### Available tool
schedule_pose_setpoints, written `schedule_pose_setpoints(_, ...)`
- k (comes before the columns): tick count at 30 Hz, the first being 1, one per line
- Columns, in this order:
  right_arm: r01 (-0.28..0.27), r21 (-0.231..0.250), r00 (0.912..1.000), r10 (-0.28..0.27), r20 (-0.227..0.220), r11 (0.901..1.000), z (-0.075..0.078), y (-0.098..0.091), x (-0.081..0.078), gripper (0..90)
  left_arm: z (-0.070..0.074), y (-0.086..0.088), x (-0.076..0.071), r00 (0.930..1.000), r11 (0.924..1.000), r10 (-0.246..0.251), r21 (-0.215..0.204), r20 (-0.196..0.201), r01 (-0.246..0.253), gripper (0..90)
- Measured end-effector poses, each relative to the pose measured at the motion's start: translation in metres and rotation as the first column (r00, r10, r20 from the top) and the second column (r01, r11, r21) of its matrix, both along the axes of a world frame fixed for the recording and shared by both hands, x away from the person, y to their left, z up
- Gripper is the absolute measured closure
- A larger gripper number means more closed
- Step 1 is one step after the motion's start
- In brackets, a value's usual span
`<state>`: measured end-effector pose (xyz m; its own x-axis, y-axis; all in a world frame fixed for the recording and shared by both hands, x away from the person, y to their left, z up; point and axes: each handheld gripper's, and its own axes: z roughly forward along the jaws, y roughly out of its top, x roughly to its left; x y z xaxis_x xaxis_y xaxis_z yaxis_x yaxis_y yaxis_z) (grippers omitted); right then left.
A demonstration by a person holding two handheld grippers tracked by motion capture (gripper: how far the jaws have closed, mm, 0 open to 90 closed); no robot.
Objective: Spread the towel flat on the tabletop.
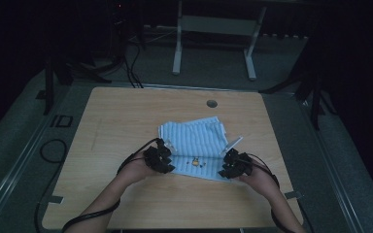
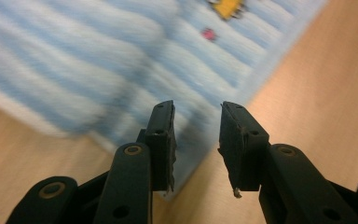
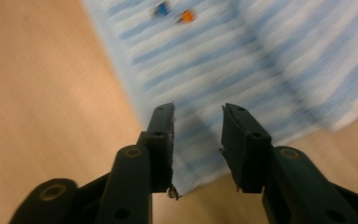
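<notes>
A blue-and-white striped cloth (image 1: pixel 194 145) lies partly folded near the middle of the wooden table (image 1: pixel 126 116), with a small yellow print (image 1: pixel 194 161) near its front edge. My left gripper (image 1: pixel 159 158) sits at the cloth's front left corner. In the left gripper view its jaws stand open (image 2: pixel 196 140) over the striped cloth (image 2: pixel 98 70) edge, nothing between them. My right gripper (image 1: pixel 233 164) is at the front right corner. The right gripper view shows the gripper (image 3: pixel 198 140) open above the cloth (image 3: pixel 261 70) corner, not holding it.
A round cable hole (image 1: pixel 211 103) lies in the table's far side. A white desk frame (image 1: pixel 213 39) stands on the floor beyond. Black stands (image 1: pixel 53 73) and cables flank the table's left and right. Bare wood lies in front of the cloth.
</notes>
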<state>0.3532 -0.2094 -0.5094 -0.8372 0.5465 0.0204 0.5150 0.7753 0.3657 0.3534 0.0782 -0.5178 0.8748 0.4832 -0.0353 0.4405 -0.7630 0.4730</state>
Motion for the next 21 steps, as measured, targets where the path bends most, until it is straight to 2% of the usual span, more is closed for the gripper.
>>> schedule_pose_setpoints(3, -0.017, -0.018, 0.9999, 0.017, 0.001, 0.9997, -0.002, -0.001, -0.011, 59.9, -0.006, -0.003, 0.0, 1.0, 0.9991, -0.007, 0.042, -0.001, 0.008, 63.2)
schedule_pose_setpoints(5, -0.026, -0.041, 0.9996, 0.026, 0.001, 0.9988, -0.006, -0.001, -0.014, 58.7, -0.008, -0.005, 0.001, 1.0, 0.9988, -0.006, 0.049, -0.008, 0.006, 63.2)
schedule_pose_setpoints(8, -0.029, -0.073, 0.9996, 0.029, 0.003, 0.9969, -0.012, -0.001, -0.014, 58.8, -0.01, -0.008, 0.001, 0.9999, 0.998, -0.015, 0.061, 0.009, 0.014, 63.3)
schedule_pose_setpoints(9, -0.028, -0.07, 0.9996, 0.028, 0.005, 0.9972, -0.012, -0.001, -0.014, 60.2, -0.01, -0.009, 0.001, 0.9999, 0.9975, -0.012, 0.069, 0.011, 0.011, 63.6)
schedule_pose_setpoints(11, -0.024, -0.074, 0.9996, 0.025, 0.016, 0.997, -0.012, 0.0, -0.013, 69.1, -0.01, -0.01, 0.001, 0.9999, 0.9979, -0.009, 0.064, 0.012, 0.008, 67.3)
schedule_pose_setpoints(15, -0.016, -0.09, 0.9993, 0.019, 0.033, 0.9958, -0.012, 0.002, -0.011, 81.7, -0.011, -0.011, 0.002, 0.9998, 0.9992, 0.003, 0.04, 0.018, -0.004, 82.3)
schedule_pose_setpoints(16, -0.02, -0.094, 0.9992, 0.023, 0.033, 0.9954, -0.012, 0.002, -0.01, 82.5, -0.011, -0.013, 0.003, 0.9999, 0.9989, 0.014, 0.044, 0.004, -0.014, 83.7)
schedule_pose_setpoints(18, -0.024, -0.093, 0.999, 0.027, 0.035, 0.9954, -0.01, 0.003, -0.011, 83.1, -0.005, -0.014, -0.002, 0.9997, 0.9978, 0.023, 0.061, 0.006, -0.024, 84.5)
schedule_pose_setpoints(20, -0.034, -0.082, 0.9985, 0.037, 0.039, 0.996, -0.004, 0.003, -0.017, 83.0, 0.004, -0.013, -0.01, 0.9995, 0.9976, 0.032, 0.061, 0.005, -0.032, 84.7)
schedule_pose_setpoints(21, -0.043, -0.078, 0.9979, 0.047, 0.045, 0.996, -0.001, 0.002, -0.019, 83.0, 0.013, -0.011, -0.017, 0.9998, 0.9979, 0.018, 0.061, -0.001, -0.018, 84.6)
